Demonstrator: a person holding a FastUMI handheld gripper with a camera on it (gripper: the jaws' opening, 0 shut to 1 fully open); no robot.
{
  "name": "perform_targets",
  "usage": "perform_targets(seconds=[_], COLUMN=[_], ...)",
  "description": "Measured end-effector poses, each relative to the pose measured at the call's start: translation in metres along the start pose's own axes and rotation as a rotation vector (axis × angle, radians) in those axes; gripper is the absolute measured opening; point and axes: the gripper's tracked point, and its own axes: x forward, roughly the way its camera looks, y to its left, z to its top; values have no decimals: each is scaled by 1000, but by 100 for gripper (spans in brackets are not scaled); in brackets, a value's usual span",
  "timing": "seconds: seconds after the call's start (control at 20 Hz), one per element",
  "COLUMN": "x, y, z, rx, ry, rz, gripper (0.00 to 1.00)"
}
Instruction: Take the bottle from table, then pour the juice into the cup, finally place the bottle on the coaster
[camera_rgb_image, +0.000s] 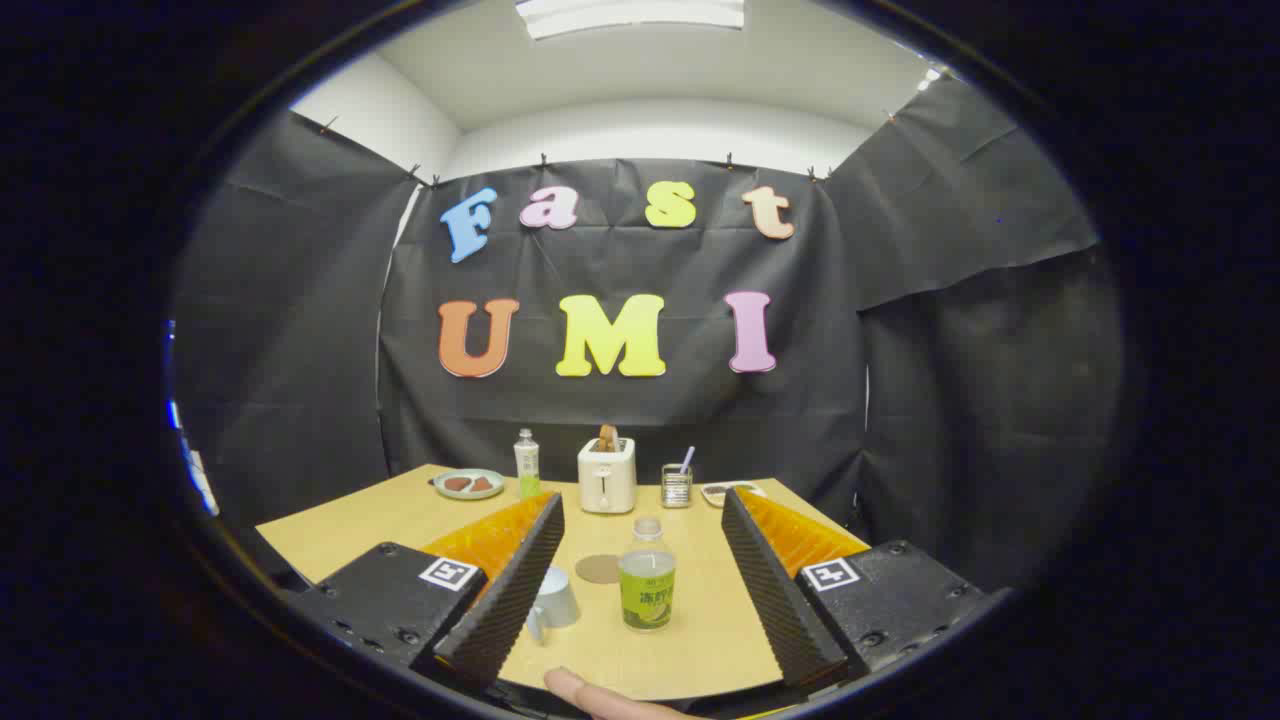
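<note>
Gripper view looks along the two fingers of the hand-held gripper (643, 570), which stand wide apart with nothing between the pads; the juice bottle (647, 588) stands upright on the wooden surface (360, 520) just ahead, between the lines of the two fingers and a little nearer the left one. It is a small clear plastic bottle with a pale cap still on, a green label band round its lower body and what looks like pale juice inside. I judge it light and fairly stiff at the labelled body, but the thin wall may give under a hard squeeze and the smooth plastic could slip. The labelled middle seems the best hold: low enough to keep it steady, clear of the narrow neck. The cap appears closed, so pouring may need care.

Just left of the bottle, partly behind the left finger, stands a pale blue cup (555, 603) with a handle. Beyond the bottle and slightly left lies a round brown coaster (599, 569), flat on the surface, apart from both.

Well beyond the fingers, along the far edge, stand a second green-labelled bottle (526, 464), a plate of food (469, 484), a cream toaster (607, 475) with bread in it, a small mesh holder (677, 485) and another dish (728, 491). A fingertip (580, 690) shows below the fingers.
</note>
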Motion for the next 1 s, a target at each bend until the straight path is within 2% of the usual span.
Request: perform_targets(seconds=[0.35, 1.0], x=[-3, 19], y=[-7, 3], z=[-4, -33], rx=[17, 26], ry=[12, 55], rz=[-14, 40], gripper=[100, 100])
